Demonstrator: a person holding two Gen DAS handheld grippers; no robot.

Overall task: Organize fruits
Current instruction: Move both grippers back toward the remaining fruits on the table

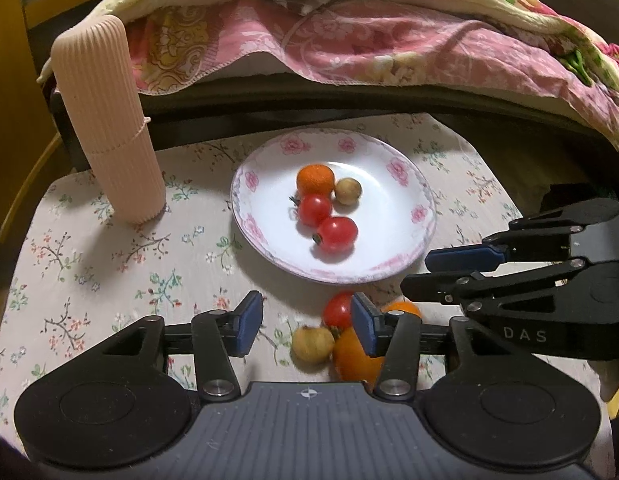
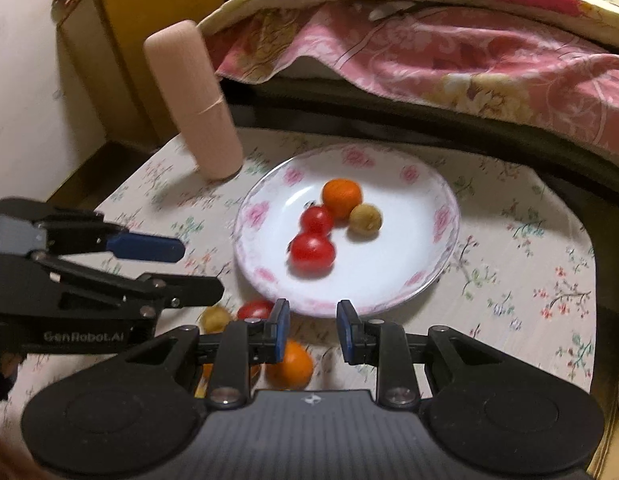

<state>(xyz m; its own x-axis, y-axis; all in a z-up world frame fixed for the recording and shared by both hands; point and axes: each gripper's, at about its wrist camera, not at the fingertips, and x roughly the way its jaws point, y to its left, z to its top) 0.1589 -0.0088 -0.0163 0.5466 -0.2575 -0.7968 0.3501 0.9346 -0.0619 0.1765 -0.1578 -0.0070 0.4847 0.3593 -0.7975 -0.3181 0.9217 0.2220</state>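
Note:
A white plate (image 1: 245, 216) (image 2: 441, 216) with a pink flower rim holds a small orange (image 1: 315, 179), a tan round fruit (image 1: 348, 191) and two red tomatoes (image 1: 314, 210). In front of the plate, on the flowered cloth, lie a tomato (image 1: 337, 310), a tan fruit (image 1: 312, 345) and two oranges (image 1: 355, 354), partly behind my left gripper's right finger. My left gripper (image 1: 307, 320) hovers over them, open, its pads touching none. My right gripper (image 2: 311, 334) stands beside it with a narrow empty gap, just above an orange (image 2: 293, 364).
A tall ribbed pink cylinder (image 1: 109, 128) (image 2: 197, 104) stands at the table's back left. A bed with a pink floral quilt (image 1: 349, 40) overhangs the table's far edge. A wooden cabinet (image 2: 121, 40) is at the far left.

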